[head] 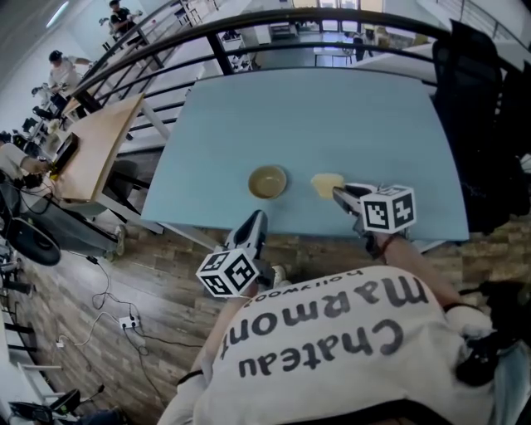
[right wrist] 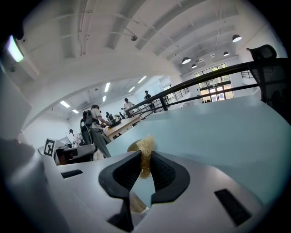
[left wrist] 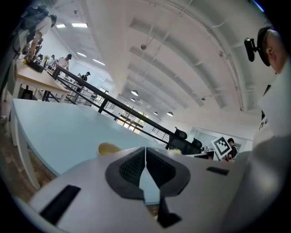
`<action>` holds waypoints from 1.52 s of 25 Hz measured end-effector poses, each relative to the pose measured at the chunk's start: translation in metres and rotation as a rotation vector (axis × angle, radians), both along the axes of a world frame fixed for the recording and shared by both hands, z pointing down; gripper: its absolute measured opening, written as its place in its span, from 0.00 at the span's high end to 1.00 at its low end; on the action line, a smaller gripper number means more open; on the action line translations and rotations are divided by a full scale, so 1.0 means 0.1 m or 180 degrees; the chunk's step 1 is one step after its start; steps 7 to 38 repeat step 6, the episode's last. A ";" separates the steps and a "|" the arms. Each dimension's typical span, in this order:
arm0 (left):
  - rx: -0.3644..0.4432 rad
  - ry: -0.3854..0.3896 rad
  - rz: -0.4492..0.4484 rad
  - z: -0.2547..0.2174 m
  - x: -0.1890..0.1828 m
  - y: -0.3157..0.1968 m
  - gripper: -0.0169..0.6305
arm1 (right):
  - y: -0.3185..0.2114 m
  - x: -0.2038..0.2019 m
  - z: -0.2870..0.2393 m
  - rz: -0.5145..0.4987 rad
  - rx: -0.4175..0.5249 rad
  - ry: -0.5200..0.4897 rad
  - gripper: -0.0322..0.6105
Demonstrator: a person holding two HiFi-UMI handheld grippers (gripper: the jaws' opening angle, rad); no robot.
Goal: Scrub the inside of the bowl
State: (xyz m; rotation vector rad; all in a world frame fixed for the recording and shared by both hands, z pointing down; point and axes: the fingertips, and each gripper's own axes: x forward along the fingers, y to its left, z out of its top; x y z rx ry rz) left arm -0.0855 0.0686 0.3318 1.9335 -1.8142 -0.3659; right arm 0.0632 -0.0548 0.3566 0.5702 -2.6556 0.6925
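A tan bowl [head: 267, 181] stands empty near the front edge of the light blue table [head: 332, 116]. Just to its right, a pale yellow fibrous scrubber [head: 326, 183] sits at the tip of my right gripper [head: 338, 192]. In the right gripper view that gripper [right wrist: 144, 157] is shut on the scrubber [right wrist: 146, 146], with the bowl's rim [right wrist: 132, 147] showing behind it. My left gripper [head: 258, 217] hangs just off the table's front edge, below the bowl. Its jaws [left wrist: 145, 151] are shut with nothing between them, and the bowl [left wrist: 108, 148] lies ahead to the left.
A black office chair [head: 481, 124] stands at the table's right side. A wooden desk [head: 91, 145] with gear sits to the left, and a black railing [head: 249, 21] runs behind the table. People work in the far left background.
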 end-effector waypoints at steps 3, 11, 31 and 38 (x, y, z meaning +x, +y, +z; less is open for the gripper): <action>-0.0038 0.0017 0.0003 0.05 -0.01 0.02 0.96 | 0.02 0.01 0.03 0.0024 -0.0013 0.0029 0.83; -0.0086 0.0005 0.0037 0.06 -0.03 0.03 0.96 | 0.01 0.00 0.06 0.0031 -0.0020 0.0057 0.83; -0.0086 0.0005 0.0037 0.06 -0.03 0.03 0.96 | 0.01 0.00 0.06 0.0031 -0.0020 0.0057 0.83; -0.0086 0.0005 0.0037 0.06 -0.03 0.03 0.96 | 0.01 0.00 0.06 0.0031 -0.0020 0.0057 0.83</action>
